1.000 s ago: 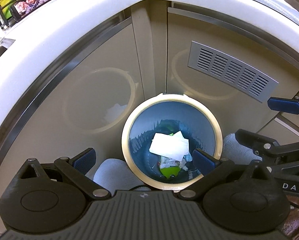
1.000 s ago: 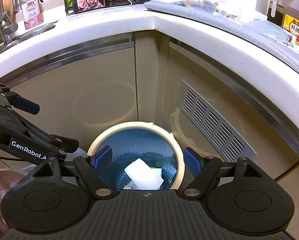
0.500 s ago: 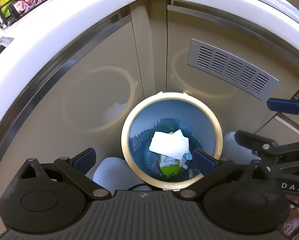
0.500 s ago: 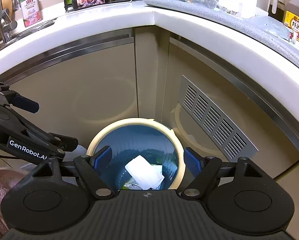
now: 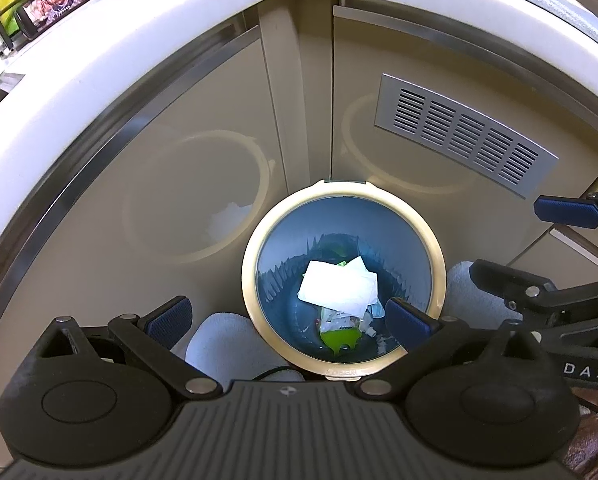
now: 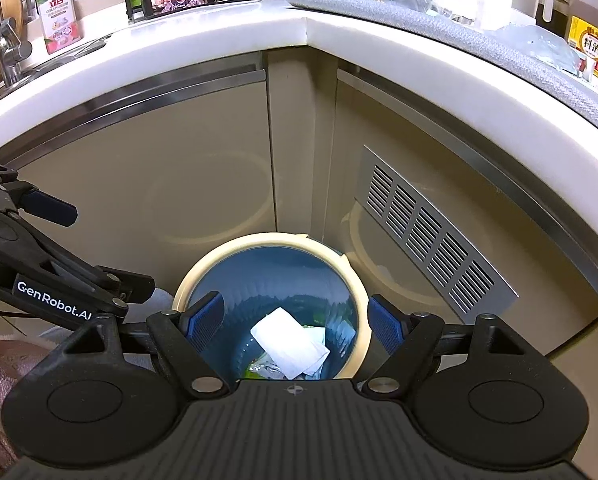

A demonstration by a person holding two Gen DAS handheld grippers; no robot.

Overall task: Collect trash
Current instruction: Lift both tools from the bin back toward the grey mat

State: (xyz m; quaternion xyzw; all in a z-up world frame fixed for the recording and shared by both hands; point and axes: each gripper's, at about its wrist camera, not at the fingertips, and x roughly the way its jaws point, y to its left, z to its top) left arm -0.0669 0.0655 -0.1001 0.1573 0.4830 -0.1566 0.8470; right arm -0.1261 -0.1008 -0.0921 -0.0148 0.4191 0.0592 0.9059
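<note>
Your left gripper (image 5: pixel 287 318) hangs over the cream-rimmed bin (image 5: pixel 259 240), jaws apart and empty. White paper (image 5: pixel 337 286) and green scrap (image 5: pixel 339 338) lie inside. Your right gripper (image 5: pixel 535 240) stands alongside, jaws apart.

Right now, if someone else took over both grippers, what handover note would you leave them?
Left gripper: open, empty, poised above the trash bin.
Right gripper: open, empty, above the same bin.
Bin: stands on the floor in the cabinet corner, lid off, with a blue liner.
Done: white paper lies on top inside, over green packaging and small scraps.
Left: nothing is held by either gripper. The countertop above carries bottles and clear plastic bags; check there for any remaining trash.
</note>
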